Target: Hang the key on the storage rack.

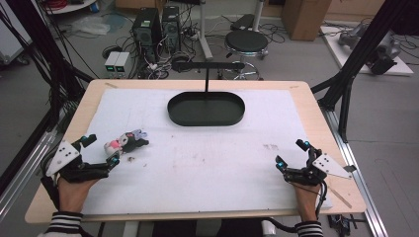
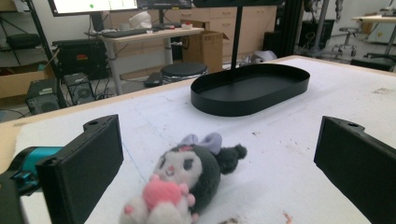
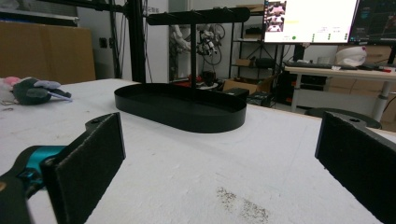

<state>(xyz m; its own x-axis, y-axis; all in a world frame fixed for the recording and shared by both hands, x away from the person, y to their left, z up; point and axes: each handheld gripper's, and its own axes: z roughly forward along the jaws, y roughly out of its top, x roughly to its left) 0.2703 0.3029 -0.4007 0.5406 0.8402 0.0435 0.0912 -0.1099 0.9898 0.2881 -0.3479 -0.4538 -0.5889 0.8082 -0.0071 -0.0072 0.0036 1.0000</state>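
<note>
My left gripper (image 1: 101, 152) is wide around the plush toy (image 1: 125, 142) at near left of the table (image 1: 306, 106), right gripper (image 1: 291, 155) wide and idle; next, probably close and carry to the far tray (image 1: 206, 108).

High view: fixed overhead, looks forward and down across whole table (image 1: 296, 91), floor clutter beyond. Left gripper view: low near tabletop, close behind plush toy (image 2: 187, 179), faces black oval tray (image 2: 250, 88) farther off. Right gripper view: low at opposite side, faces same tray (image 3: 180, 109), toy (image 3: 32, 90) far left. All three share tray and toy.
</note>
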